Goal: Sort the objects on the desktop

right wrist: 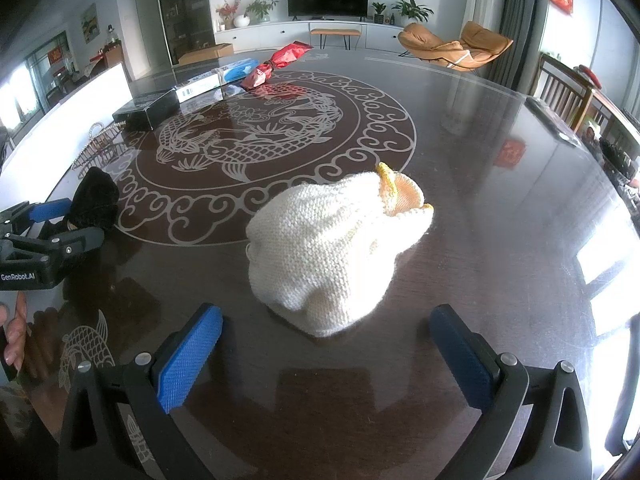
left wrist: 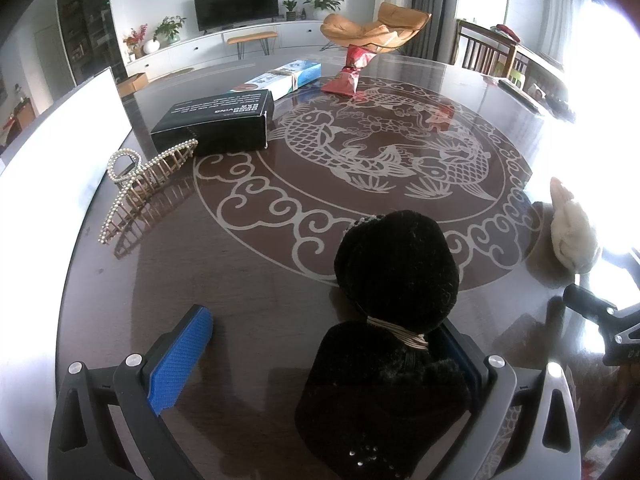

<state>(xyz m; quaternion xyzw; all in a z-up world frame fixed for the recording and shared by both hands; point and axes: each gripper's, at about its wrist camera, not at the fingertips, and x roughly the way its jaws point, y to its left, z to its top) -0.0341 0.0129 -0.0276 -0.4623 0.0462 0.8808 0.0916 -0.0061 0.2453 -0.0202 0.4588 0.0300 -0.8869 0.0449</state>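
Left to right across the table (left wrist: 280, 288):

- Pearl clip (left wrist: 144, 184): far left, near the table's edge. Stiff, toothed, likely brittle; best taken across its spine.
- Black box (left wrist: 216, 124): just behind the clip. Rigid, probably light.
- Blue-white box (left wrist: 280, 76): beyond the black box, touching or nearly so.
- Red packet (left wrist: 352, 72): far side, crinkled foil, soft.
- Black plush bow (left wrist: 396, 280): near edge, between the left claw's (left wrist: 324, 356) pads. Soft, light, compressible; the wrapped waist is the firm hold. Left claw wide open; the bow rests against its right pad, unclamped.
- White knit piece (right wrist: 332, 252): near edge, right of the bow, just ahead of the right claw (right wrist: 324, 344). Soft, floppy, light; pinch the bulk, not the yellow trim. Right claw wide open, holding nothing.

Obstacles: none between either claw and its item; the two claws sit near each other.
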